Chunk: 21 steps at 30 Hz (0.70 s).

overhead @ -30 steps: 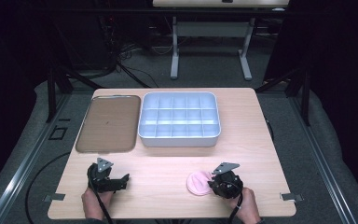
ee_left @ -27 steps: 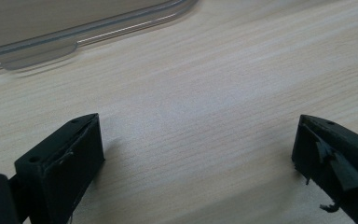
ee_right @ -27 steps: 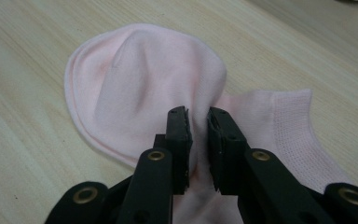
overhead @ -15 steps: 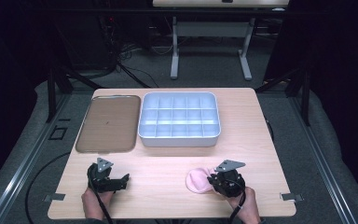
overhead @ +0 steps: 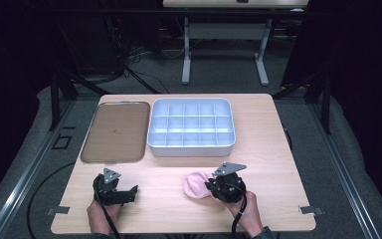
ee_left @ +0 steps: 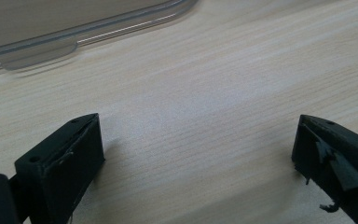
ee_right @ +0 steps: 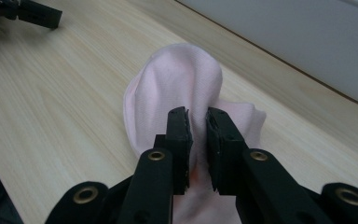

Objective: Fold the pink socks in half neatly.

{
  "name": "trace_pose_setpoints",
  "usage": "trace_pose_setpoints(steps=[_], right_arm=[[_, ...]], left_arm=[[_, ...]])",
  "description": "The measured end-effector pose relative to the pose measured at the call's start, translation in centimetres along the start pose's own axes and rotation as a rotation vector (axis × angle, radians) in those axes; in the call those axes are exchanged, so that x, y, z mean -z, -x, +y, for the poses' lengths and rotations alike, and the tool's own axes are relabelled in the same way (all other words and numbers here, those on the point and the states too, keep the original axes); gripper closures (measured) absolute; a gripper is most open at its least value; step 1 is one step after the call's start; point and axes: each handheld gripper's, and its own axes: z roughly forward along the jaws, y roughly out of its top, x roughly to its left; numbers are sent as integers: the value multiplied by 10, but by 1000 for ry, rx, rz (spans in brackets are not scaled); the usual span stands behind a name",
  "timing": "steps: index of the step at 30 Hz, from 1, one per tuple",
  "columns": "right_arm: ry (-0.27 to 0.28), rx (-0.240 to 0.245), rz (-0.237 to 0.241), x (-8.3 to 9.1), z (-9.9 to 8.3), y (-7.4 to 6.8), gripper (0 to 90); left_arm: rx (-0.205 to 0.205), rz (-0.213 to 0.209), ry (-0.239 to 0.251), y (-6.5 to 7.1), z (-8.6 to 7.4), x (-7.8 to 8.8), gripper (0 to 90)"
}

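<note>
A pale pink cloth lies bunched on the wooden table near its front edge, right of centre. My right gripper is shut on the cloth's near edge, and the right gripper view shows the pink cloth pinched between the two black pads with its far part humped up off the wood. My left gripper rests at the front left of the table, open. In the left gripper view its fingertips stand wide apart over bare wood with nothing between them.
A white tray with several compartments sits at the table's back centre, its wall close behind the cloth. A flat brown tray lies to its left, its rim ahead of the left gripper. Dark floor and a desk frame lie beyond.
My right gripper has moved up and a little forward with the pink cloth, which has gone from lying flat to bunched and lifted. The left gripper has stayed in place.
</note>
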Motion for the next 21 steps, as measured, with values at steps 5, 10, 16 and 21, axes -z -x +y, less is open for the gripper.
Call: trace_pose_setpoints(steps=[5, 10, 16, 21], right_arm=[[-11, -13, 10, -17, 9, -7, 796], [-48, -2, 10, -38, 13, -17, 789], [-69, 9, 21, -57, 10, -19, 690], [-21, -13, 38, -39, 6, -8, 492]], left_arm=[[0, 0, 0, 0, 0, 0, 18], [0, 0, 0, 0, 0, 0, 18], [0, 0, 0, 0, 0, 0, 18], [0, 0, 0, 0, 0, 0, 18]])
